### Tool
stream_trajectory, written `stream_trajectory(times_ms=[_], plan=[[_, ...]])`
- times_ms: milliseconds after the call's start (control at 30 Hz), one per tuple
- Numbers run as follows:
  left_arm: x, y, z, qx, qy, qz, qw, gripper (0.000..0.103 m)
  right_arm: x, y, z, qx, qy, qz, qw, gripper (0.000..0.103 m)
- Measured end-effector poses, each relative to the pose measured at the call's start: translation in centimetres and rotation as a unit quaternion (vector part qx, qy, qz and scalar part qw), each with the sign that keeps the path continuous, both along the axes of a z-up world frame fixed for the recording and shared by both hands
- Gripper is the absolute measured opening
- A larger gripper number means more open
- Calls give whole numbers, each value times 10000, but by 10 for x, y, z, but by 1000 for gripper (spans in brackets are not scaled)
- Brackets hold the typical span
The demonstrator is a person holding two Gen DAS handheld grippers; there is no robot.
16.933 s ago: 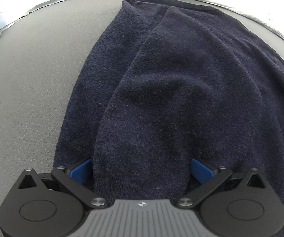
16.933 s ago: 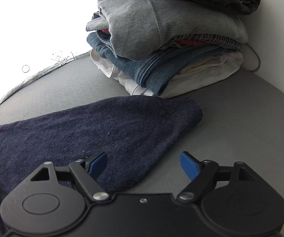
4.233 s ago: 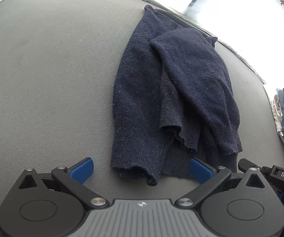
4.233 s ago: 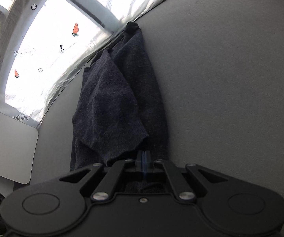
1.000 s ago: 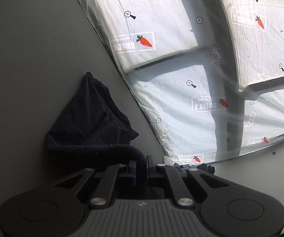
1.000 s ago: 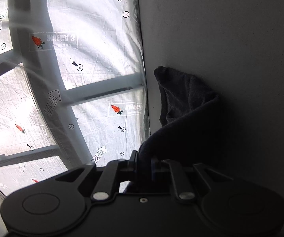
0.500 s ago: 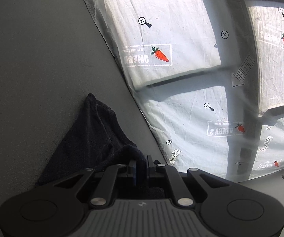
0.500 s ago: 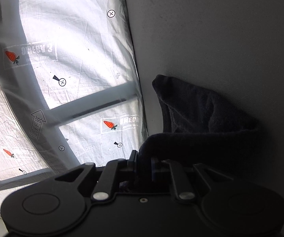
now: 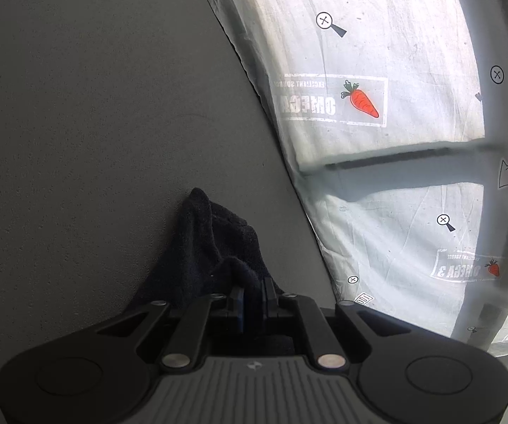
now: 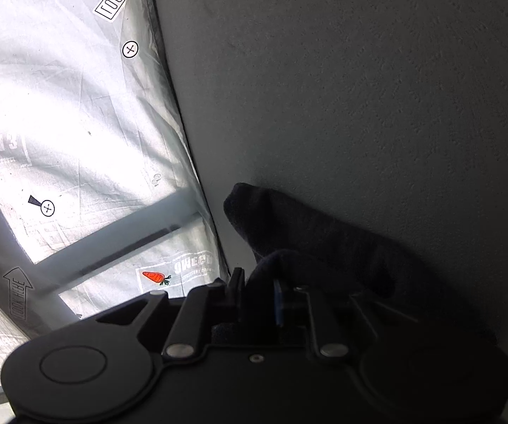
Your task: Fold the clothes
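A dark navy knit sweater [image 9: 208,240] lies bunched on the grey table [image 9: 95,123], close to the table's edge. My left gripper [image 9: 253,289] is shut on a fold of it, low over the surface, with the cloth rising in a hump in front of the fingers. In the right wrist view the same sweater [image 10: 307,240] spreads to the right over the grey table [image 10: 360,88]. My right gripper [image 10: 258,282] has a thick roll of the knit between its jaws, which are opening; the cloth still fills the gap. The rest of the sweater is hidden under both grippers.
Beyond the table edge hangs a translucent white plastic sheet [image 9: 377,106] printed with carrots and arrows, backlit by a window frame. It shows on the left in the right wrist view as the plastic sheet [image 10: 59,106]. Bare grey tabletop stretches away from the sweater.
Both grippers have moved forward and down with the sweater's edge. The hump of cloth ahead of them has become shorter and lower, and the table edge is closer.
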State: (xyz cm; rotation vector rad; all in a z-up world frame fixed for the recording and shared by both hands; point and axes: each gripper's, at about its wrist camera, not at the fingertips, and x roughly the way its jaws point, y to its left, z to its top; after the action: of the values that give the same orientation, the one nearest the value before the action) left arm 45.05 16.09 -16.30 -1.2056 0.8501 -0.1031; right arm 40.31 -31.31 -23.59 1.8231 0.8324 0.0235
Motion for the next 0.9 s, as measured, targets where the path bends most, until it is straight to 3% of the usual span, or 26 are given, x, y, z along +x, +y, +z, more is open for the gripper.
stream_trajectory(times_ms=[133,200,267,367,467,533,567,633,700,767,800,833,900], plan=[[3,2,6,-27,-176,-61,9998,13,2,-7,4,-16,-16,-55,10000,28],[5,1,15,159,-256,-165,9994,14,2,-12,10,-115,-154,-130,9997,44],[4,1,22,308,-308,-185,9989,14,1,-18,18,-264,-260,-192,9991,46],[0,3,25,190,-281,-59,9994,17,0,-26,31,-465,-396,-161,9980,49],[-5,1,40,249,-615,20,9978,38,-1,-28,48,-865,-628,87,9942,62],[-10,0,59,567,-1019,199,9930,57,-1,-26,60,-1230,-839,335,9883,74],[-11,0,67,702,-1127,245,9908,61,-1,-23,67,-1458,-909,493,9839,80],[-10,0,79,973,-1110,250,9887,79,1,-17,79,-1952,-1042,836,9716,87],[-11,-6,86,1530,-963,229,9833,88,8,-1,93,-2729,-1136,1347,9458,94],[-12,-24,88,2593,-816,-31,9623,95,15,14,102,-3579,-1186,1925,9060,101],[-13,-35,87,3116,-740,-235,9470,95,16,25,105,-4157,-1203,2306,8715,101],[-14,-49,83,3641,-659,-497,9277,96,17,43,109,-4783,-1223,2699,8267,102],[-19,-69,71,4303,-572,-1051,8947,97,17,72,107,-5727,-1253,3240,7425,102]])
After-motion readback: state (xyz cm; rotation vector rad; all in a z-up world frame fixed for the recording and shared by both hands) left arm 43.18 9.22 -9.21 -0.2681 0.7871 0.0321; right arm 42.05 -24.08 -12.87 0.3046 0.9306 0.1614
